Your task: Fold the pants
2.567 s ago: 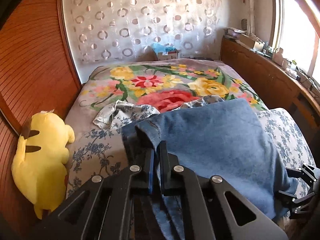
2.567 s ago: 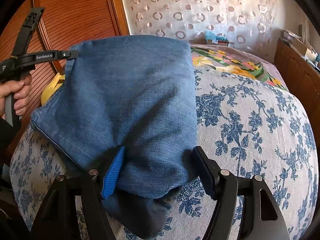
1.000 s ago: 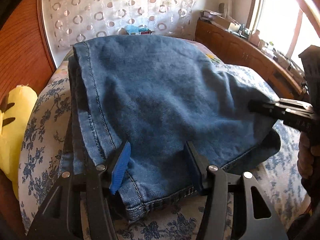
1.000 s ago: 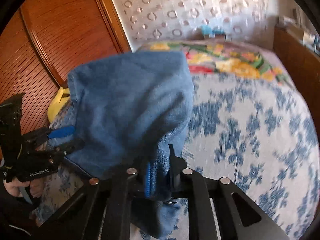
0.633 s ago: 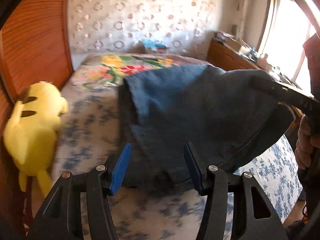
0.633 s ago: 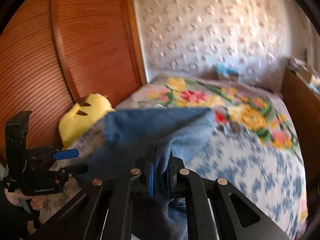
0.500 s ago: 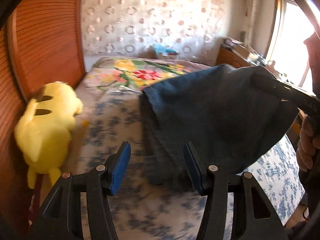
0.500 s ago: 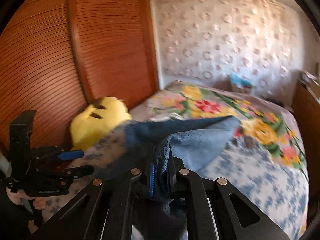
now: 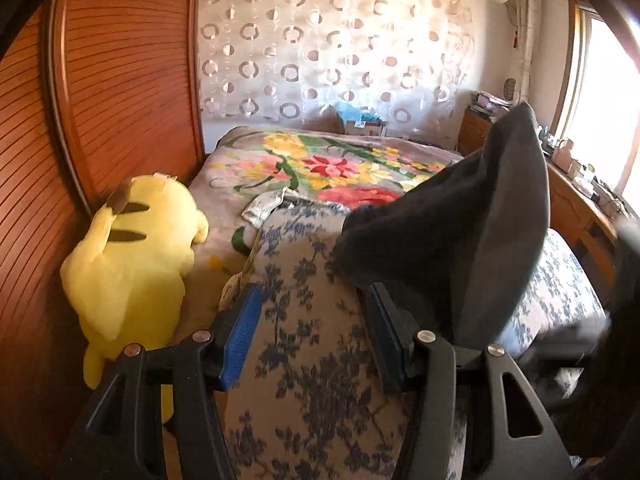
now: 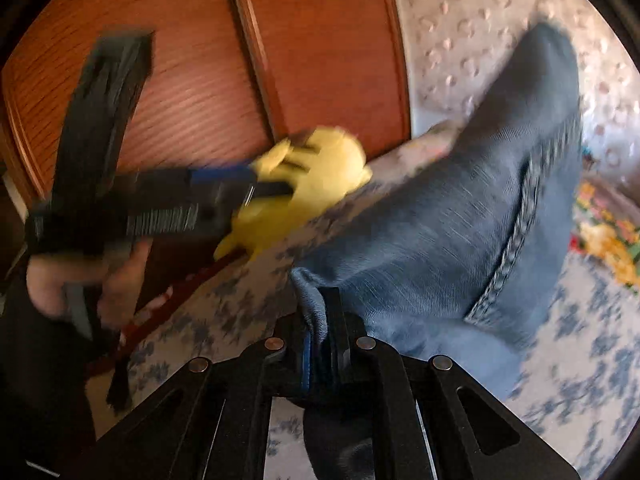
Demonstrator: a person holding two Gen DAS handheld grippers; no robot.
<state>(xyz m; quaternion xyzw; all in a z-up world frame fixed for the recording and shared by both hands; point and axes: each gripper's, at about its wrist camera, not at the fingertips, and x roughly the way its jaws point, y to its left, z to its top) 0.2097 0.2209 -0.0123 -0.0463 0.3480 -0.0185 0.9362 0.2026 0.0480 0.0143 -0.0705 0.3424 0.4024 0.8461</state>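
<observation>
The folded blue jeans [image 10: 460, 220] hang lifted off the bed, pinched at one edge in my right gripper [image 10: 320, 344], which is shut on the denim. In the left wrist view the jeans [image 9: 460, 232] rise dark and backlit at the right, above the blue-flowered sheet [image 9: 312, 320]. My left gripper [image 9: 312, 336] is open and empty, its blue-padded fingers [image 9: 240, 332] spread over the sheet, left of the jeans. In the right wrist view the left gripper [image 10: 224, 192] shows blurred at the left, held in a hand.
A yellow plush toy [image 9: 136, 248] lies at the bed's left edge against the wooden sliding doors [image 9: 120, 80]. A bright floral blanket [image 9: 328, 164] covers the far half of the bed. A wooden sideboard [image 9: 576, 200] with clutter runs under the window at right.
My right gripper closed on the jeans and lifted them off the sheet, swinging up and right. My left gripper let go earlier, stayed open and drew back to the left.
</observation>
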